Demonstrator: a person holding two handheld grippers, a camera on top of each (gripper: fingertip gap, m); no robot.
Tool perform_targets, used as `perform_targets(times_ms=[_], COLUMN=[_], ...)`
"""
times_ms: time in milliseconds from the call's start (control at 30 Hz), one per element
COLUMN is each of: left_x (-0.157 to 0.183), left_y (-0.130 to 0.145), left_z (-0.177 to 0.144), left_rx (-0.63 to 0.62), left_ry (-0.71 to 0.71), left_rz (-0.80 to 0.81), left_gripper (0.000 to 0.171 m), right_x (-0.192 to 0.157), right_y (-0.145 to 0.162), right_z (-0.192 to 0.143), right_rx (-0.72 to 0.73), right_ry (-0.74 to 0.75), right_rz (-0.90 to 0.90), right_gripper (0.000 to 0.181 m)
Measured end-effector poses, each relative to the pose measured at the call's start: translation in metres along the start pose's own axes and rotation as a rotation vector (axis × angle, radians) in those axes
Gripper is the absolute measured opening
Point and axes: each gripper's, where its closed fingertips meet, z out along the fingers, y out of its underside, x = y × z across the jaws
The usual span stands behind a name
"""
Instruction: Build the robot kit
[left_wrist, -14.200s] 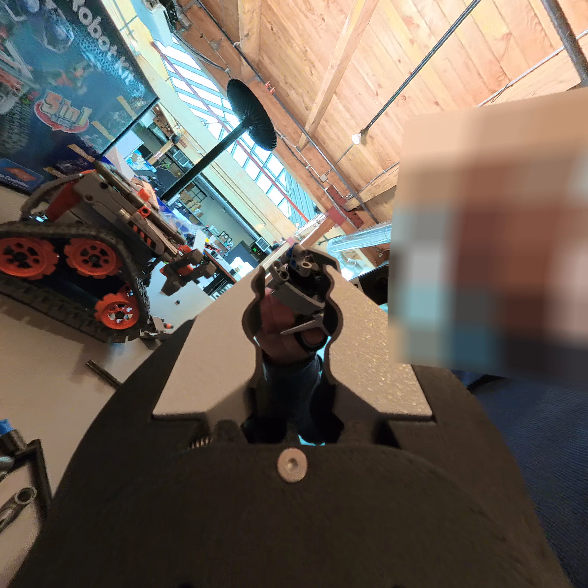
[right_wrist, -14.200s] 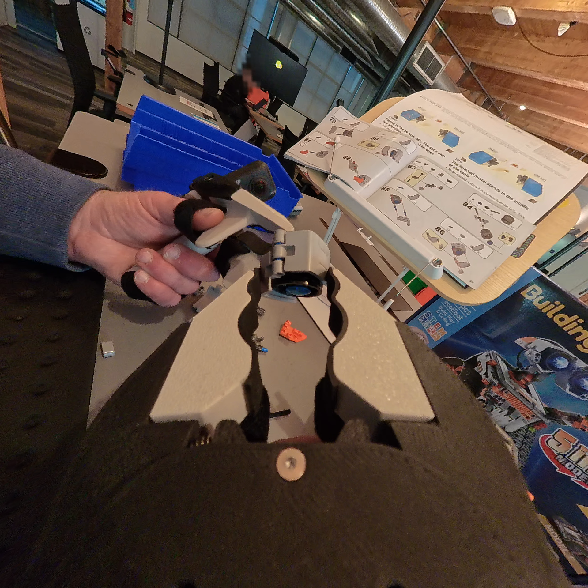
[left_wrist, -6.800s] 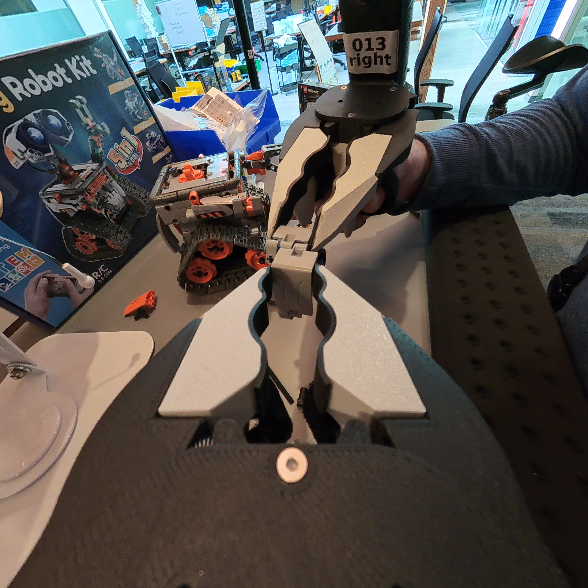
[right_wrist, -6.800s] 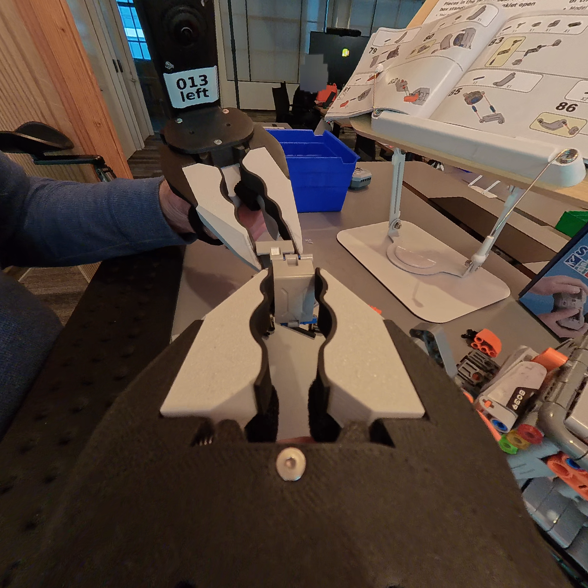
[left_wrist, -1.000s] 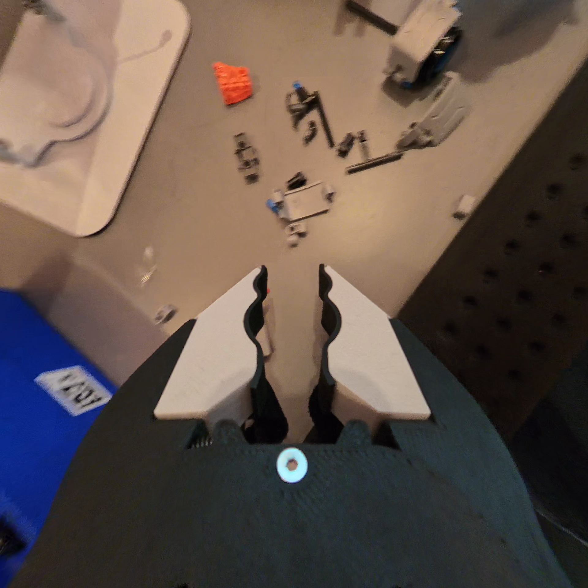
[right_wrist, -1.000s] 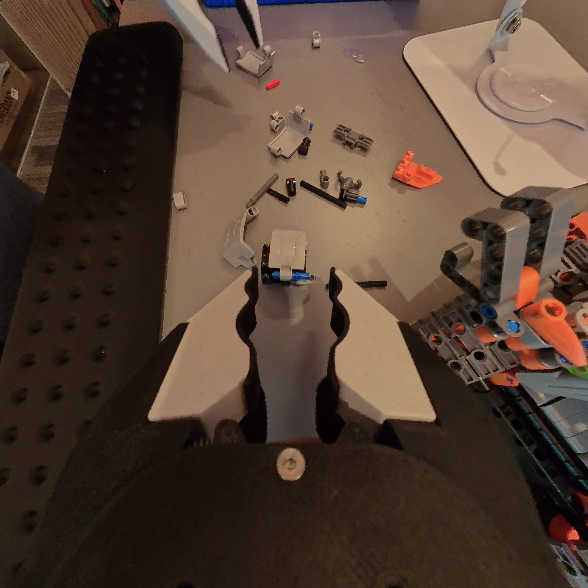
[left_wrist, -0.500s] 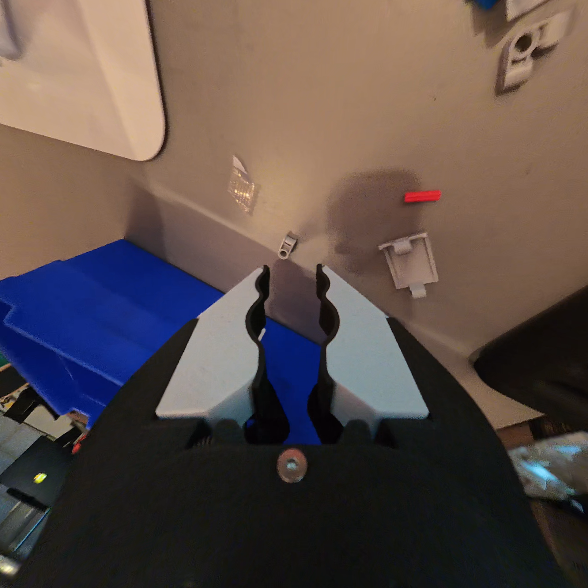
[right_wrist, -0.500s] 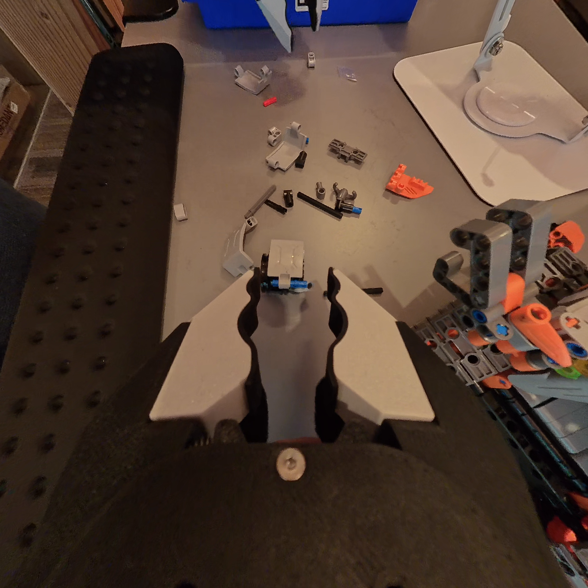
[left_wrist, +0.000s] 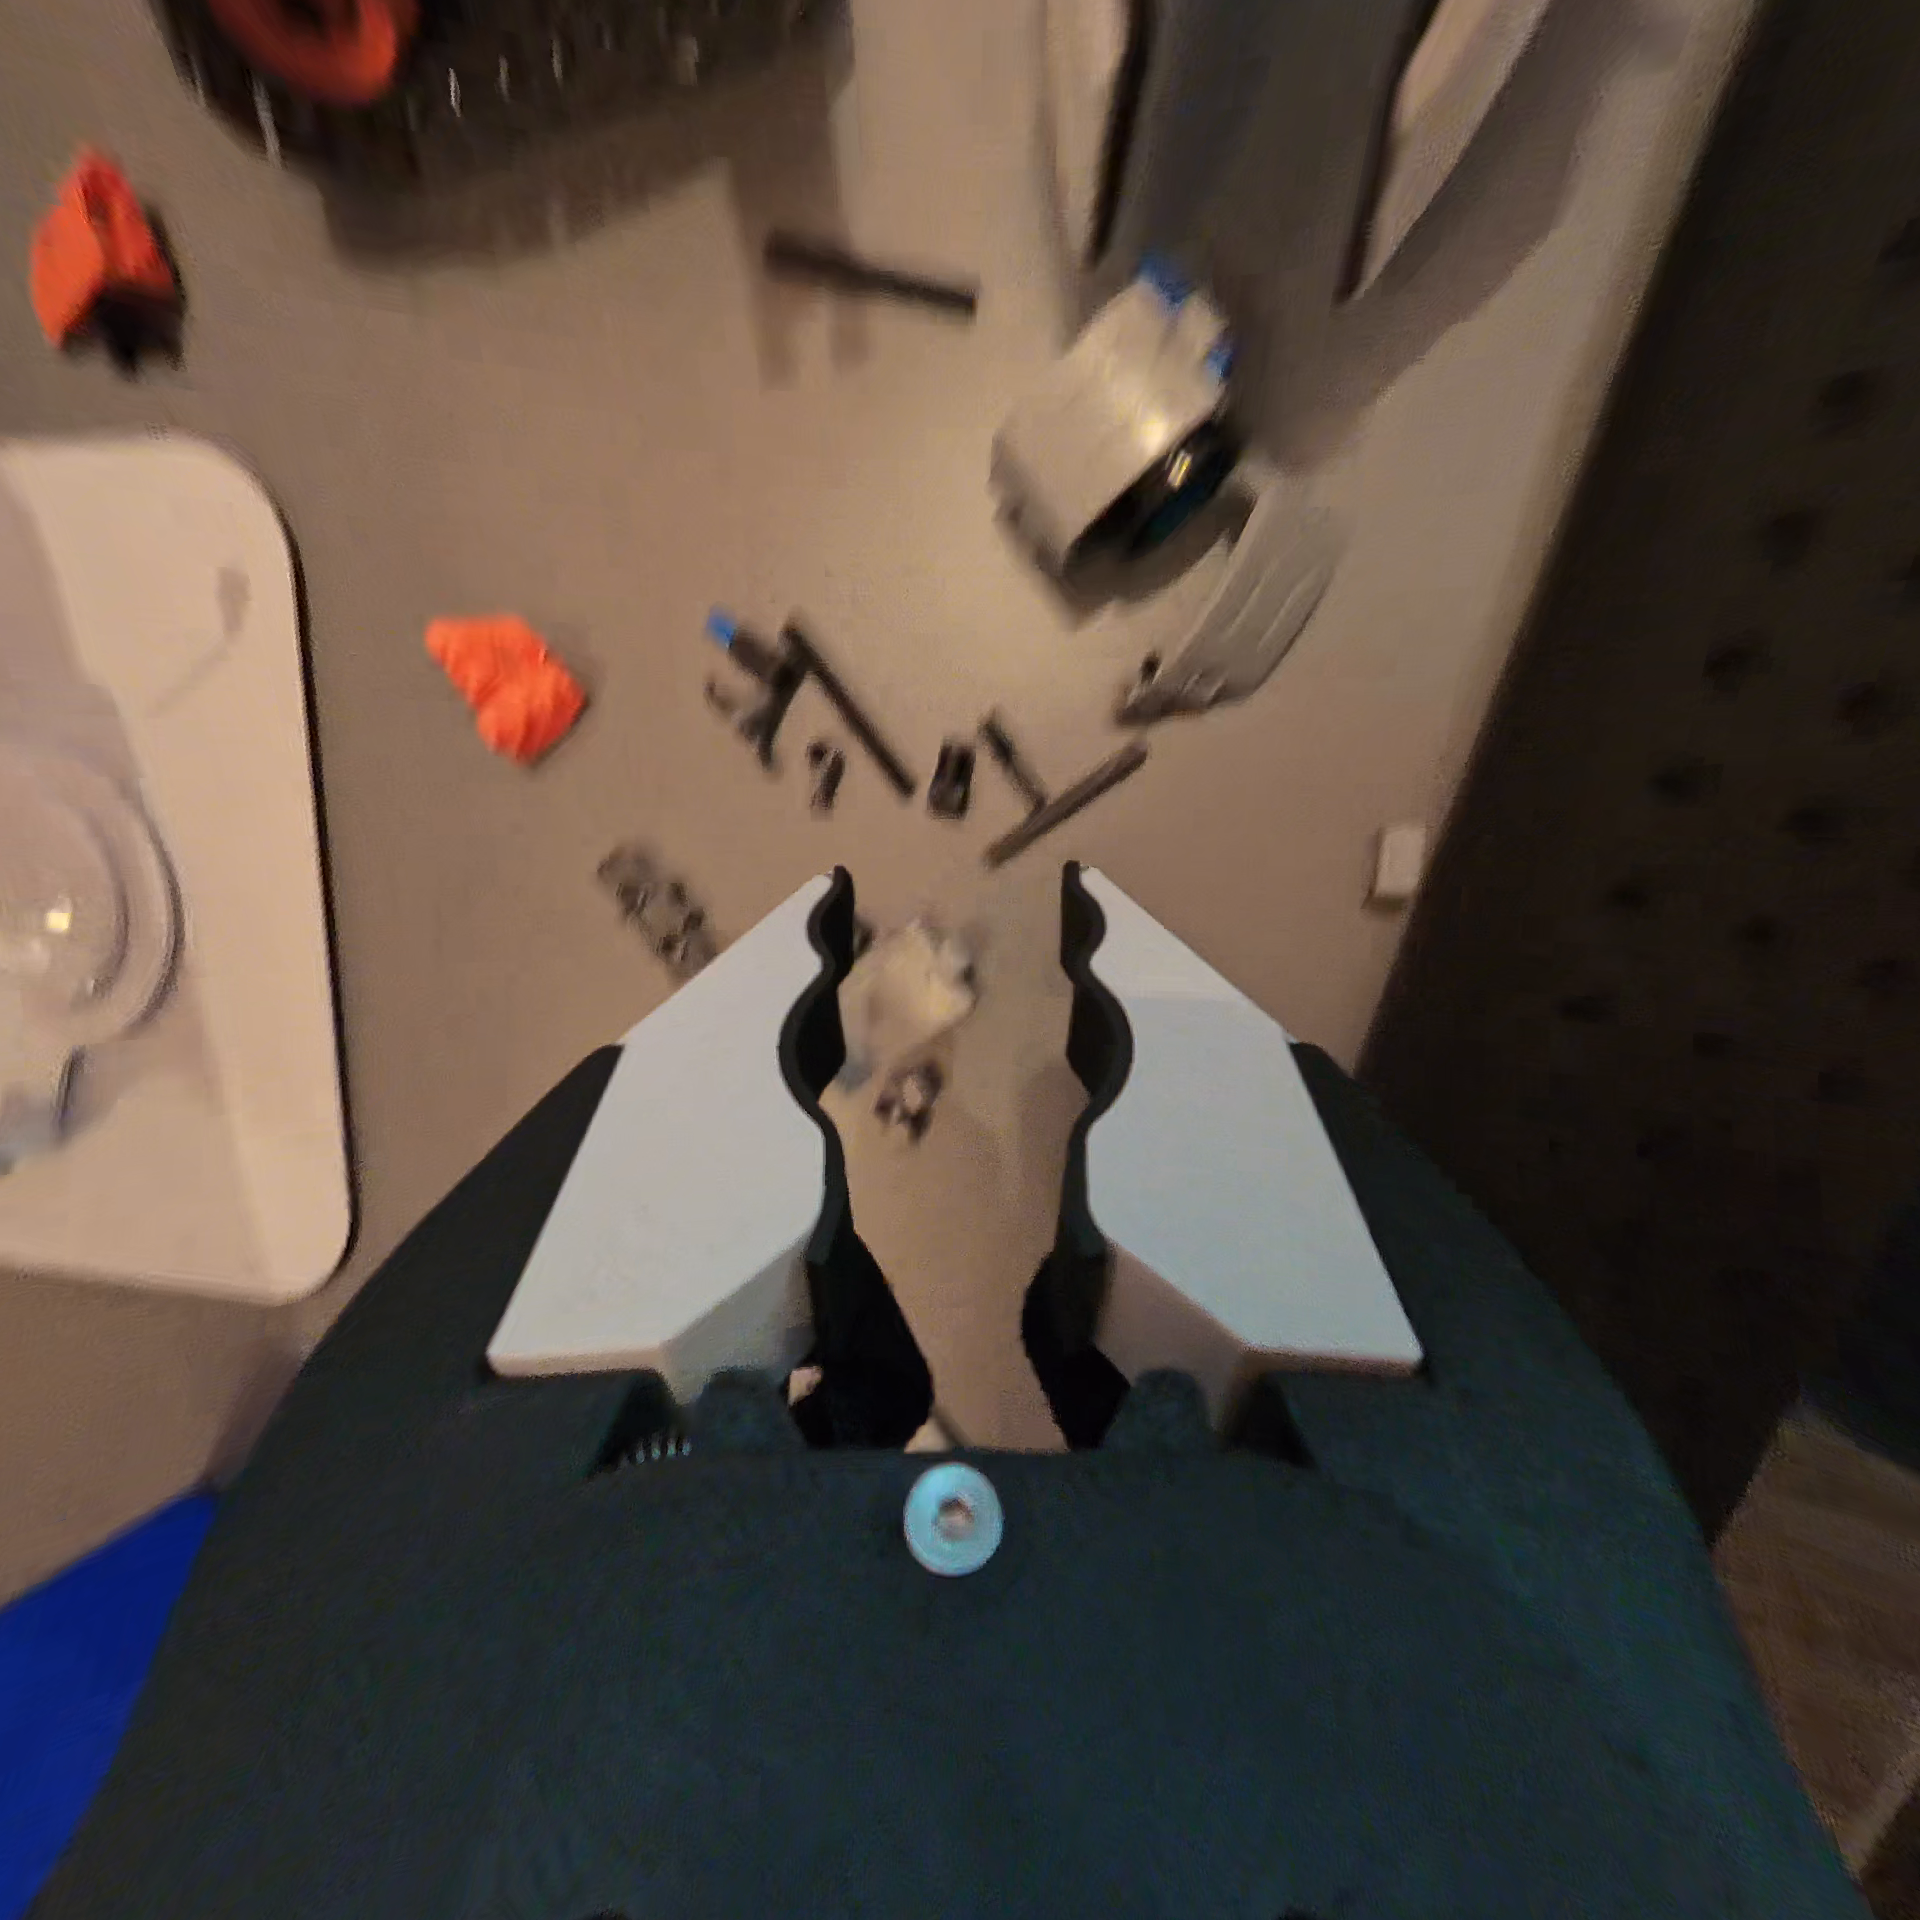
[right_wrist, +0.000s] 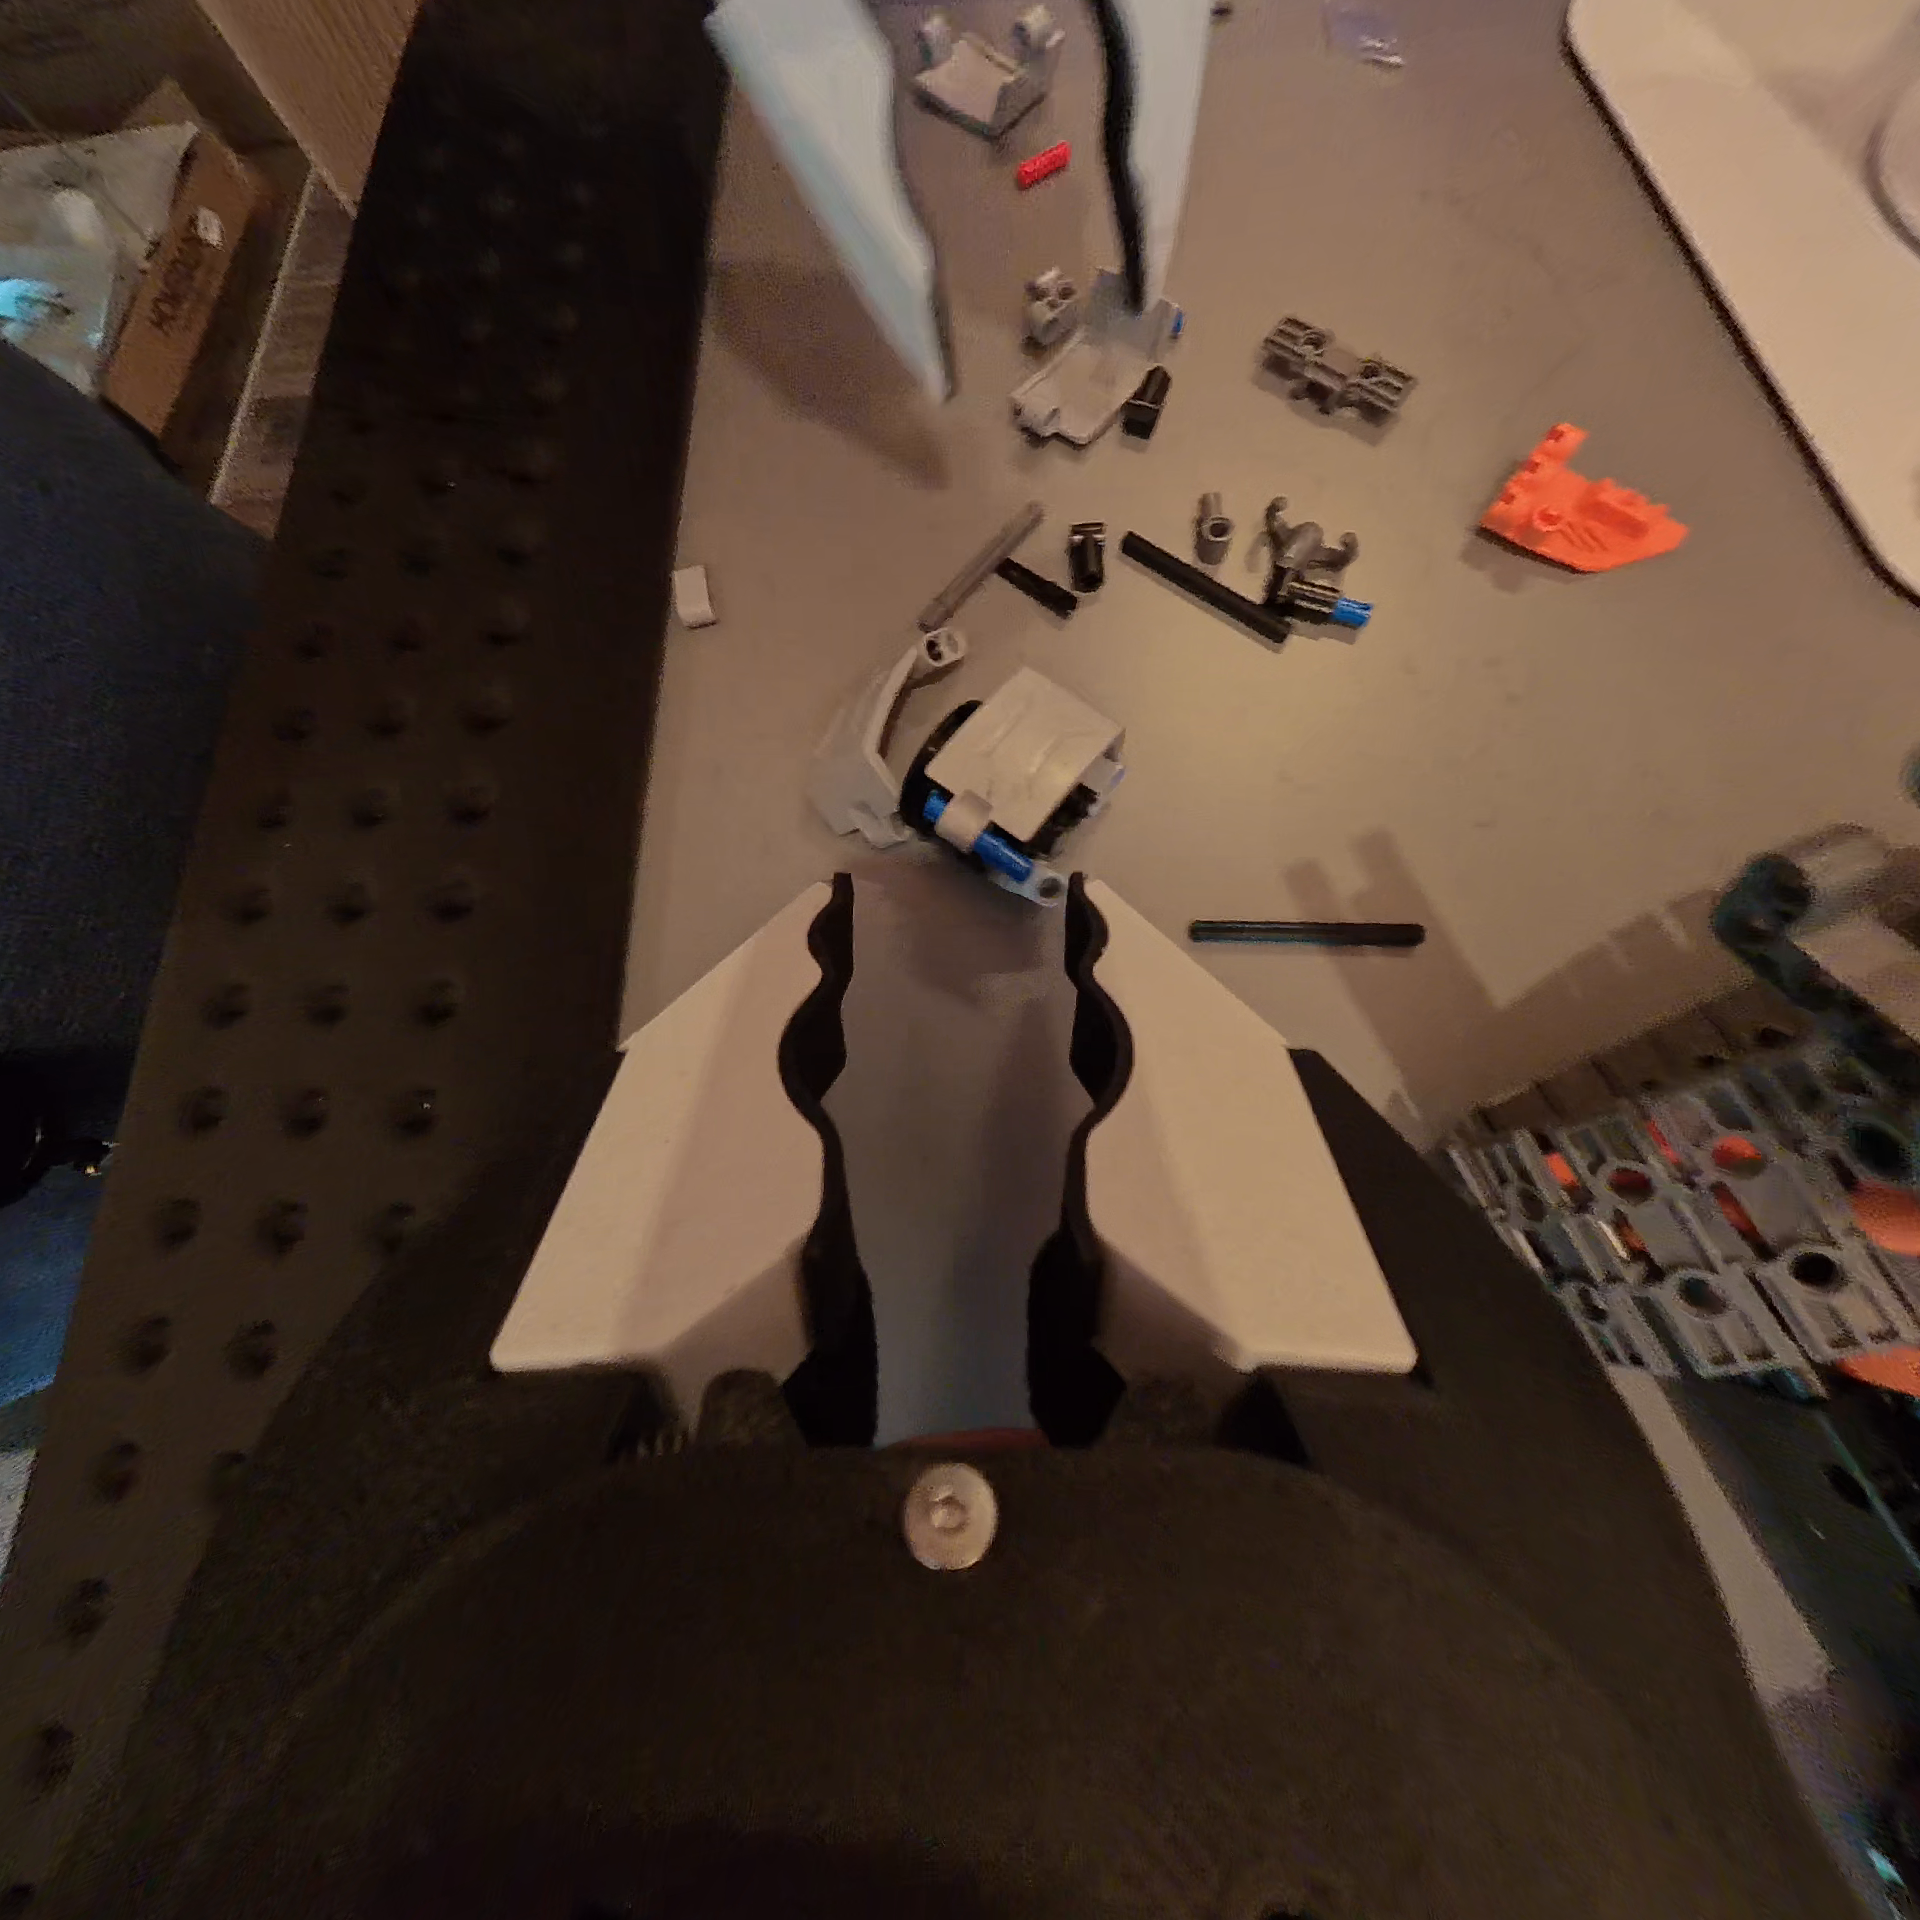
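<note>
Both point down at the bench: left hand-held gripper agape over a grey panel, right hand-held gripper agape, empty, beside a grey block.

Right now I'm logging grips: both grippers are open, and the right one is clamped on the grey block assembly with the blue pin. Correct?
Not quite. The right gripper is open and holds nothing; the grey block assembly with the blue pin lies on the table just beyond its fingertips, as the right wrist view shows. The left gripper is open too.
</note>
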Motion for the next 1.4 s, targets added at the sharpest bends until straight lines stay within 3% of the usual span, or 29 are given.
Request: perform_targets(times_ms=[133,233,333,467,700,1000,1133,1400], left_x=[0.025,0.027,0.037,0.033,0.032,0.024,0.022,0.015], left_y=[-0.05,-0.056,-0.058,-0.061,-0.062,-0.076,-0.081,-0.082], left_z=[0.016,0.032,0.044,0.05,0.048,0.025,0.017,0.012], left_rx=[0.162,0.138,0.131,0.148,0.244,0.453,0.52,0.599], left_ry=[0.039,0.032,0.099,0.073,0.185,0.425,0.455,0.49], left_rz=[-0.04,-0.113,-0.18,-0.178,-0.201,-0.367,-0.377,-0.437], left_gripper=[0.05,0.071,0.066,0.042,0.041,0.04,0.047,0.041], right_x=[0.01,0.009,0.007,0.005,0.006,0.007,0.01,0.01], right_y=[0.002,0.004,0.005,0.003,-0.003,-0.023,-0.031,-0.035], right_z=[-0.002,0.004,0.011,0.019,0.017,-0.001,-0.008,-0.008], right_rx=[0.005,-0.012,-0.023,-0.025,0.009,0.183,0.244,0.236], right_ry=[0.042,0.047,0.037,0.047,0.071,-0.012,-0.013,0.046], right_rz=[0.006,-0.019,-0.029,-0.068,-0.129,0.008,0.027,-0.054], right_gripper=[0.037,0.033,0.029,0.013,0.01,0.008,0.007,0.005])
